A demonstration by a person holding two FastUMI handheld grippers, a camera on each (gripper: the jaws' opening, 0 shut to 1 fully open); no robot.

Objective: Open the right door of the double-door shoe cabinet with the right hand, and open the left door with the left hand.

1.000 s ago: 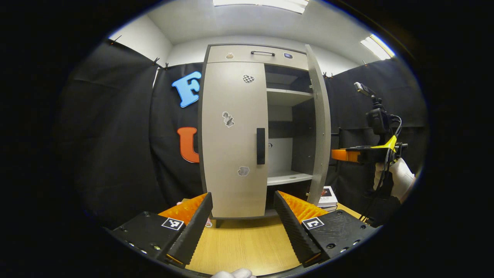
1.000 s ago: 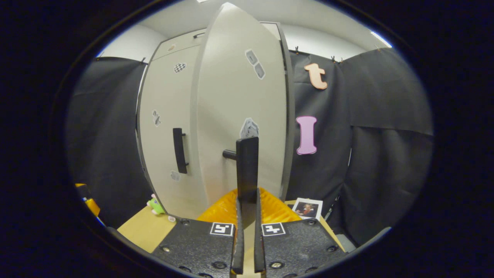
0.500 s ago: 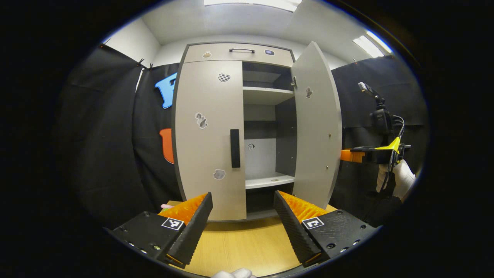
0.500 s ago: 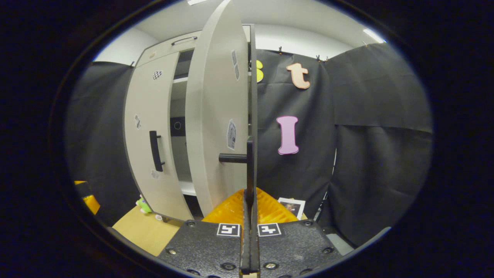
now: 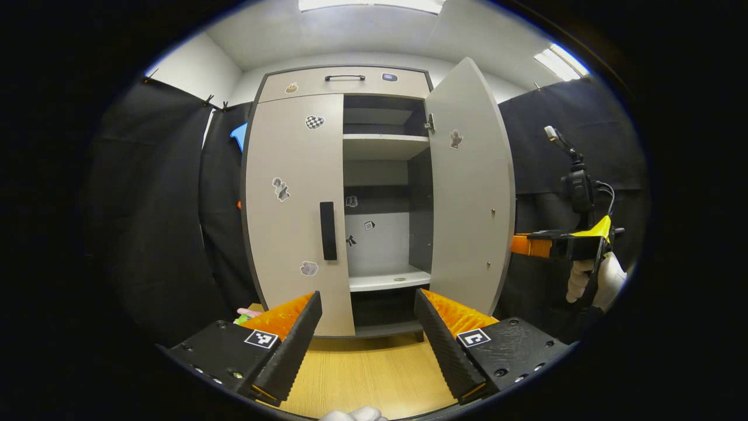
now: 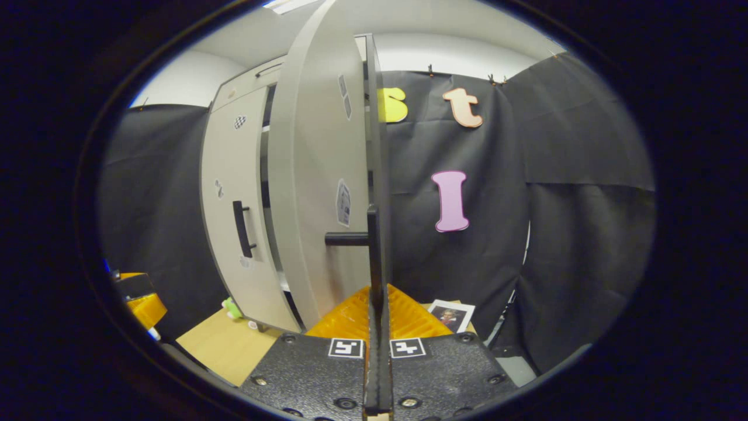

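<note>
In the left gripper view, the shoe cabinet stands on the wooden tabletop. Its left door is closed flat against the cabinet front, its black handle at the door's inner edge. The right door is swung out from the cabinet, showing the shelves inside. The left claw sits in front of the cabinet with its fingers spread wide and nothing between them, apart from the left door. Beyond the right door's outer edge, the right claw reaches toward that door, held by a white-gloved hand.

In the right gripper view, the right door stands nearly edge-on, pulled well clear of the cabinet. The right claw is closed tight on the right door's handle, both fingers pressed against the black bar, whose stub joins it to the door face. To the left of the open door, the left door lies flat on the cabinet with its handle showing. A small photo lies on the tabletop to the right of the open door.
</note>
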